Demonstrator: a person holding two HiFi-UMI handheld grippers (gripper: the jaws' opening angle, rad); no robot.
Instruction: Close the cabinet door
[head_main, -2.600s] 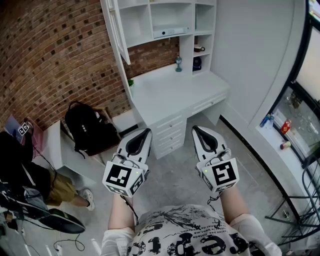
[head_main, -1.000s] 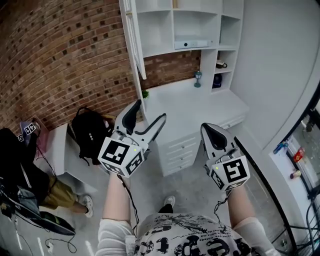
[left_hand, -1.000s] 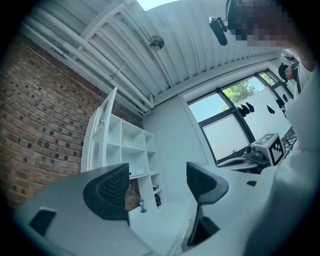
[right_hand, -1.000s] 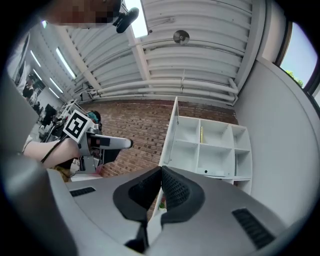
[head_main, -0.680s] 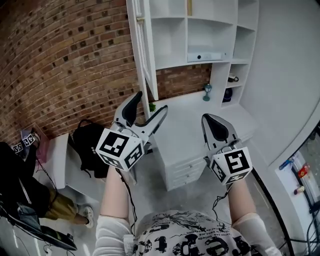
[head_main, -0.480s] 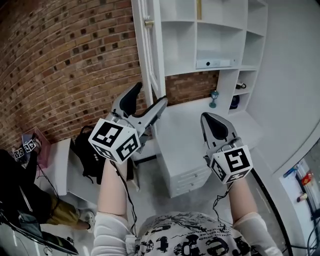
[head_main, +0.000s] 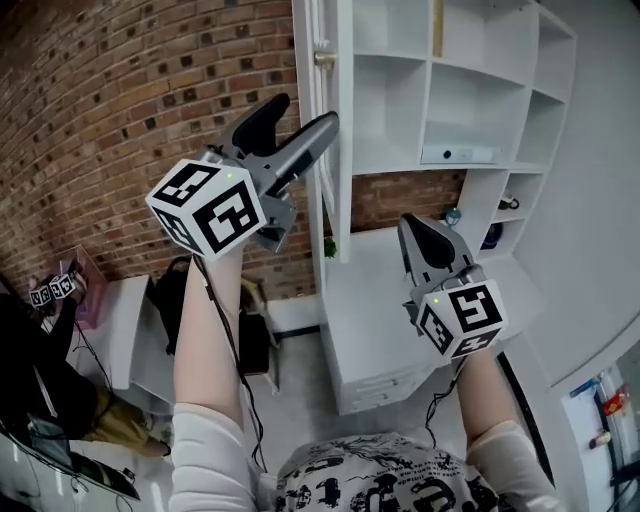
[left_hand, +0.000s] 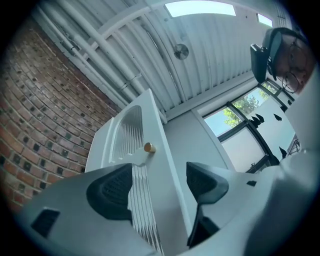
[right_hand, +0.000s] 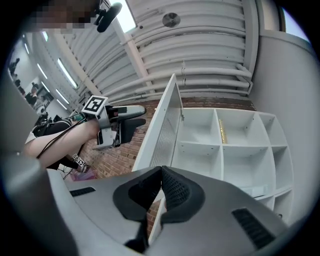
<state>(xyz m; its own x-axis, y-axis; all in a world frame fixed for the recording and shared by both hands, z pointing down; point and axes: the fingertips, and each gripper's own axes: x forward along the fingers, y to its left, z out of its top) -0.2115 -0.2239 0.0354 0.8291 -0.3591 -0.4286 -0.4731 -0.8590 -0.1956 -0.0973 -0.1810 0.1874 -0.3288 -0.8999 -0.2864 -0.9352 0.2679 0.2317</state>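
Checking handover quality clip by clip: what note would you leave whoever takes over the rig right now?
Left tongs: open, raised at the cabinet door's free edge, near the brass knob; nothing clamped, contact unclear.
Right tongs: shut, empty, held lower, facing the shelves.
Done: approach only; the door stands wide open.
Left: swing the door shut.

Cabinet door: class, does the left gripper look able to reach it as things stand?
Probably yes. The left gripper is up beside the door, jaws open. In its own view the door's edge lines up between them below the knob, with nothing in between.
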